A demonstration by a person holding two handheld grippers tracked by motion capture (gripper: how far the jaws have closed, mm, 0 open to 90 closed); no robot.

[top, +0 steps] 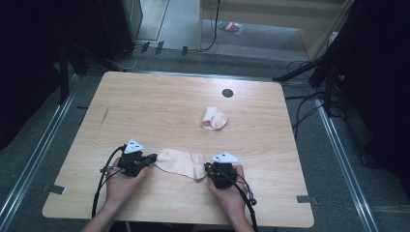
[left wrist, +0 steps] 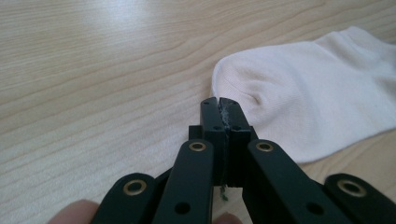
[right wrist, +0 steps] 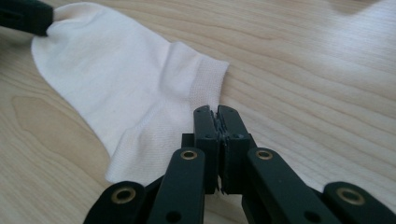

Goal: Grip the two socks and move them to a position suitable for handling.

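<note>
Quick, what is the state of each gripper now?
Left gripper: closed, pinching the toe end of the flat sock.
Right gripper: closed on the sock's cuff edge.

Surface: you worked at a light wooden table with rounded corners.
Near edge: a pale flat sock lay spread on it, just before your hands.
Middle: a second crumpled sock lay farther off, well apart from the first.
Far edge: a dark round grommet sat in the top.
</note>
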